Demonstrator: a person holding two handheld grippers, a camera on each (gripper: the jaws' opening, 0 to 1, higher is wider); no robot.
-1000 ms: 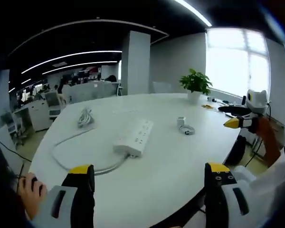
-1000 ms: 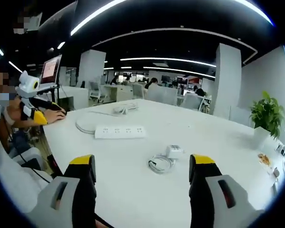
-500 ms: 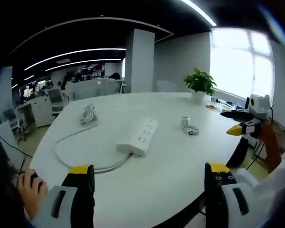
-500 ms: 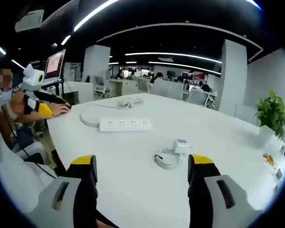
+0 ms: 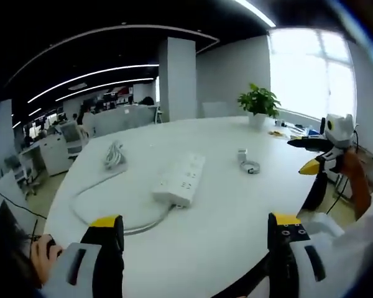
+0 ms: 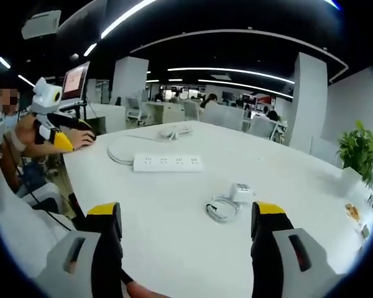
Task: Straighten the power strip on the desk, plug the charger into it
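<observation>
Grippers (image 5: 196, 230) (image 6: 183, 220) hover wide-jawed above desk (image 6: 174, 205), seemingly empty.

- Nothing on the white table (image 5: 236, 205) has been moved — power strip (image 5: 180, 180) and charger (image 5: 243, 155) lie just as before, well ahead of the fingertips.
- The left gripper (image 5: 193, 248) and right gripper (image 6: 186, 239) have eased slightly nearer the desk — jaws as wide apart as before, empty.

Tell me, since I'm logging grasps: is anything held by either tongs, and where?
Nothing is held. The left tongs and right tongs are open, above the desk; power strip and charger lie untouched.
</observation>
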